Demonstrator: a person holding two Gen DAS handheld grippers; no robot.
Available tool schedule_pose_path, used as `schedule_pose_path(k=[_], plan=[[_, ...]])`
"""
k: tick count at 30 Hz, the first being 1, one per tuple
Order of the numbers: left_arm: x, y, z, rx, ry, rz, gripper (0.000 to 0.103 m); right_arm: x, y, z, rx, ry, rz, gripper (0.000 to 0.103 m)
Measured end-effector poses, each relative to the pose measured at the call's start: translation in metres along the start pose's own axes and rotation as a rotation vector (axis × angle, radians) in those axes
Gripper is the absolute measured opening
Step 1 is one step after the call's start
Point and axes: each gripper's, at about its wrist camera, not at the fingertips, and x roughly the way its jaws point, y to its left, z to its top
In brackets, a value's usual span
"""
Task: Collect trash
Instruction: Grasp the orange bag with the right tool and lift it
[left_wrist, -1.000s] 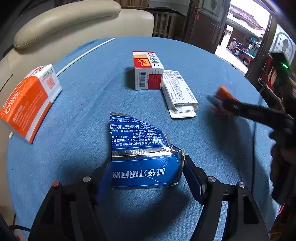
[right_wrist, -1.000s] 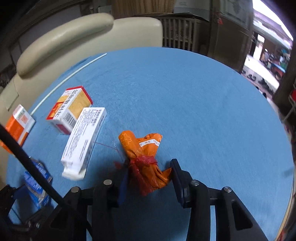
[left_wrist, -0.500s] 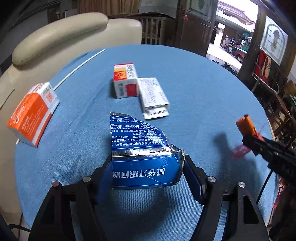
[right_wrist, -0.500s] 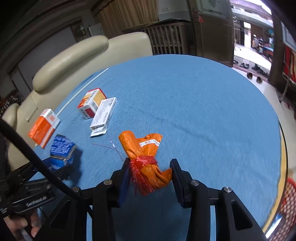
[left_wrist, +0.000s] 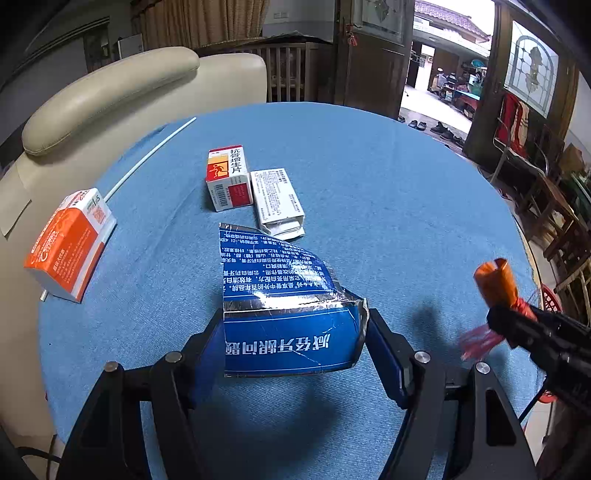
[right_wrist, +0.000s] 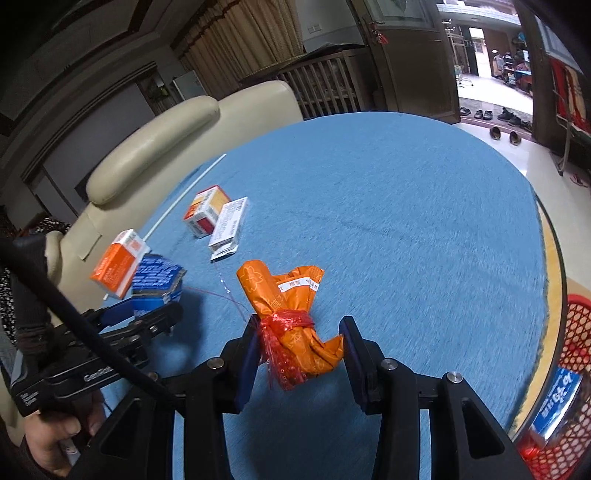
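Since the earlier frames both my hands have lifted and pulled back: the boxes on the blue surface (left_wrist: 369, 177) look farther off, and a red basket (right_wrist: 576, 332) has come into sight at the right edge.

Left wrist view: my left fingers (left_wrist: 295, 343) grip a torn blue packet (left_wrist: 288, 314), held off the surface. Beyond it a red-and-white box (left_wrist: 227, 177) and a white box (left_wrist: 277, 201) lie side by side; an orange box (left_wrist: 70, 243) sits at the near left edge. My right fingers (left_wrist: 506, 317) show at the right with the orange bundle (left_wrist: 493, 280).

Right wrist view: my right fingers (right_wrist: 299, 354) are closed on the orange wrapper bundle (right_wrist: 291, 310), tied with red string, above the surface. The basket, low right past the rim, holds a blue packet (right_wrist: 557, 402).
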Motion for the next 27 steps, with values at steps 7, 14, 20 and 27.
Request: schedule_pose_path(k=[7, 14, 20, 27], plan=[[-0.004, -0.010, -0.005, 0.023, 0.004, 0.004, 0.074, -0.006, 0.007, -0.014, -0.016, 0.001, 0.028, 0.044], [-0.005, -0.022, -0.008, 0.050, 0.005, 0.005, 0.074, -0.016, 0.002, -0.017, -0.001, -0.016, 0.035, 0.045], [-0.008, -0.030, -0.010, 0.069, 0.002, 0.014, 0.074, -0.024, -0.004, -0.020, 0.015, -0.034, 0.033, 0.044], [-0.009, -0.038, -0.009, 0.088, -0.001, 0.017, 0.074, -0.035, -0.018, -0.022, 0.045, -0.054, 0.023, 0.044]])
